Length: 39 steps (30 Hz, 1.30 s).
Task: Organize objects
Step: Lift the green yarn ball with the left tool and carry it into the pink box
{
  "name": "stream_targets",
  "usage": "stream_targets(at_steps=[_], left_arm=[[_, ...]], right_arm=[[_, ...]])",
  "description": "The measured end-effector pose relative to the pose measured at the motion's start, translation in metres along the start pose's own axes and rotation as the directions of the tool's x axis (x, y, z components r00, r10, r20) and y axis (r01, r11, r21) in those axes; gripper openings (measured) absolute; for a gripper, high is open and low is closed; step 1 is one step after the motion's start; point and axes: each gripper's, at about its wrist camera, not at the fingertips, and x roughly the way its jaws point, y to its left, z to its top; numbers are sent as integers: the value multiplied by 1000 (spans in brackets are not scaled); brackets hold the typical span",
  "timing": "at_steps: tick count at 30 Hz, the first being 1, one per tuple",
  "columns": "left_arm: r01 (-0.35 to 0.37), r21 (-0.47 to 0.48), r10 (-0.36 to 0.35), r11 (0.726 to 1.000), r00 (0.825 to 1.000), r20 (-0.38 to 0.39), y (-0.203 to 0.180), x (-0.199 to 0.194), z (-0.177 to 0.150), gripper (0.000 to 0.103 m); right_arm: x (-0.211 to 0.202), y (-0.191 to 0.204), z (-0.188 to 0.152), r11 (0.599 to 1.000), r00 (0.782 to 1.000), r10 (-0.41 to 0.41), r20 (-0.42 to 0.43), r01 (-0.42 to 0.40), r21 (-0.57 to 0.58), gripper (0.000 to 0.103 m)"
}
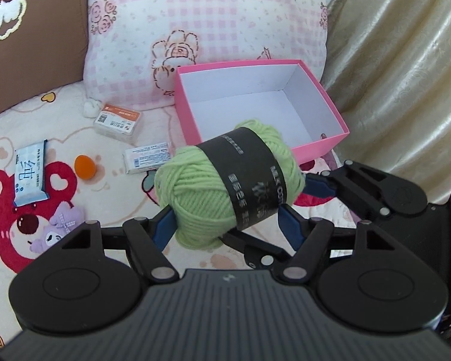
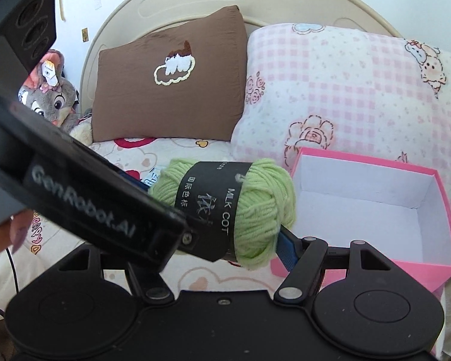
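Mid-carry: green yarn skein [image 1: 228, 180] with the black paper band is off the bed, held between both tools at once. Left gripper [image 1: 225, 225] has its blue pads [image 1: 164, 231] on either side of the skein, jaws roughly half spread and pinching the yarn. Right gripper [image 2: 225, 237] comes in from the other side; one blue pad [image 2: 285, 251] presses the skein's end, the other is hidden behind the left tool's body, so I read it as clamped on the yarn too, not certain.

Skein hangs just short of the pink box [image 1: 330, 141], near its front wall. Box is empty, white inside, sitting against the pink checked pillow [image 1: 210, 30].

Still loose on the bedsheet: orange ball [image 1: 85, 167], blue-white sachet [image 1: 30, 177], white packet [image 1: 147, 158], orange-label card box [image 1: 118, 121].

Next move, my guess: carry forward over the box rim, lower into the cavity, then let go with both together; a one-sided release could roll the skein out over the wall
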Motion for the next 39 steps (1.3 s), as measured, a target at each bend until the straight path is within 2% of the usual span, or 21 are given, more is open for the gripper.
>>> stream_targets(at_steps=[9, 19, 24, 29, 33, 39], left_arm=[[27, 20, -27, 999, 999, 16, -18, 16, 23, 70], [63, 72, -64, 995, 998, 20, -51, 51, 60, 70], [78, 104, -80, 992, 997, 19, -71, 77, 80, 70], [98, 81, -99, 992, 995, 4, -81, 109, 85, 70], [120, 80, -120, 990, 993, 0, -88, 133, 91, 70], [123, 66, -122, 990, 992, -20, -99, 174, 106, 70]], right_arm=[[-2, -19, 12, 998, 998, -59, 1, 59, -23, 72], [-4, -63, 17, 990, 990, -142, 14, 142, 3, 72], [-2, -93, 23, 984, 984, -176, 1, 176, 37, 71], [6, -128, 11, 985, 988, -152, 0, 151, 88, 71], [14, -148, 4, 981, 987, -163, 7, 161, 109, 71], [34, -179, 6, 973, 980, -190, -62, 196, 120, 71]])
